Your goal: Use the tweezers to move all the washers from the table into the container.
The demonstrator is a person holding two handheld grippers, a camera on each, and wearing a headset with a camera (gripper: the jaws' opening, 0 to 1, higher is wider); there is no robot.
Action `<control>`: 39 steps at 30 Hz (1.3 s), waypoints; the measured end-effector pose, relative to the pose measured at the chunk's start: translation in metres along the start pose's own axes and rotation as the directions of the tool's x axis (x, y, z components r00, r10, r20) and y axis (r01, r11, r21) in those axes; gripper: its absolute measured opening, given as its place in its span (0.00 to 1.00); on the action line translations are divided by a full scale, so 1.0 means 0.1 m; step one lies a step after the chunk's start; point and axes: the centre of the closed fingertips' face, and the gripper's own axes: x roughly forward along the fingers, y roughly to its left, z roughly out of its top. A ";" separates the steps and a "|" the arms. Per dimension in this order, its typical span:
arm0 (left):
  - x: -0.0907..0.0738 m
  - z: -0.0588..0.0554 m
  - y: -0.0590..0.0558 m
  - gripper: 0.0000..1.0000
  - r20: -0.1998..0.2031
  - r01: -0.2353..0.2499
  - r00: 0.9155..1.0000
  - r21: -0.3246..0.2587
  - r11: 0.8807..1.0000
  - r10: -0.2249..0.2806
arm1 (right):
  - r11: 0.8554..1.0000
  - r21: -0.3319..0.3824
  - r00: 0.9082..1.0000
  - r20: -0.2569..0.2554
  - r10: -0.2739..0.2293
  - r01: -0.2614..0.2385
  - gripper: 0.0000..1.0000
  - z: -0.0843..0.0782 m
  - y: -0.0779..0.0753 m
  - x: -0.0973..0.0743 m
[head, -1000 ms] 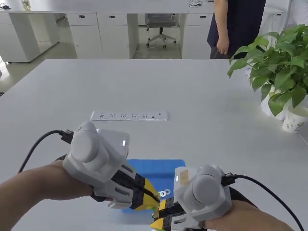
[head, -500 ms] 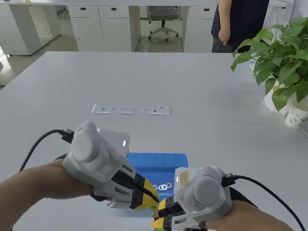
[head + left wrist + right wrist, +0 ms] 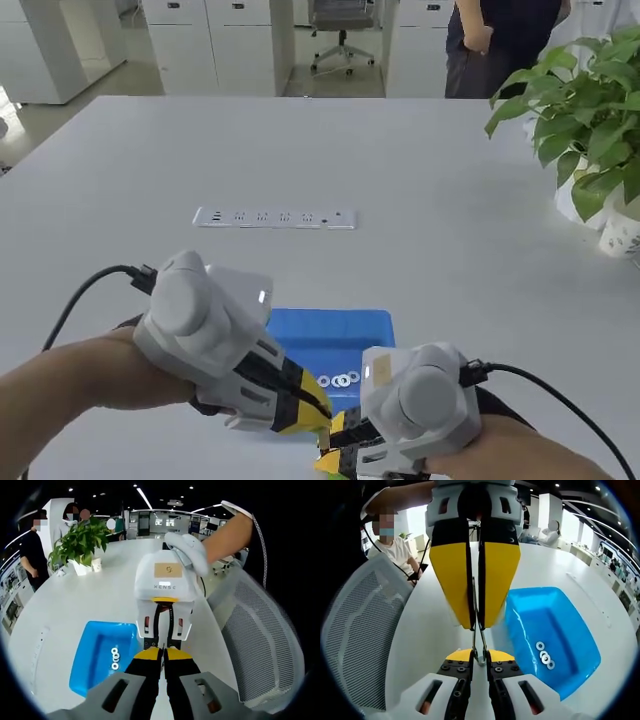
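The tweezers are pinched by both the left gripper and the right gripper, which are held tip to tip at the container's near edge.

I lose the container's near edge behind the left gripper — and the tweezers are a sliver, both ends buried in its jaws and the right gripper's.

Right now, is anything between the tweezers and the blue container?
Nothing visible does. The tweezers, clamped in the left hand-held gripper, sit just beside the open blue container, with only bare table between. Three washers already lie inside it.
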 end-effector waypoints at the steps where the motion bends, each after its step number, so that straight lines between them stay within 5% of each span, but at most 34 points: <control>1: 0.00 -0.01 0.00 0.05 0.000 0.001 1.000 -0.001 1.000 -0.001 | 1.000 0.000 1.000 -0.001 0.002 -0.002 0.12 0.00 0.00 0.00; 39: 0.03 -0.03 -0.03 0.05 -0.002 0.014 1.000 -0.010 1.000 -0.014 | 1.000 -0.004 1.000 -0.012 0.014 -0.014 0.12 -0.05 0.04 0.04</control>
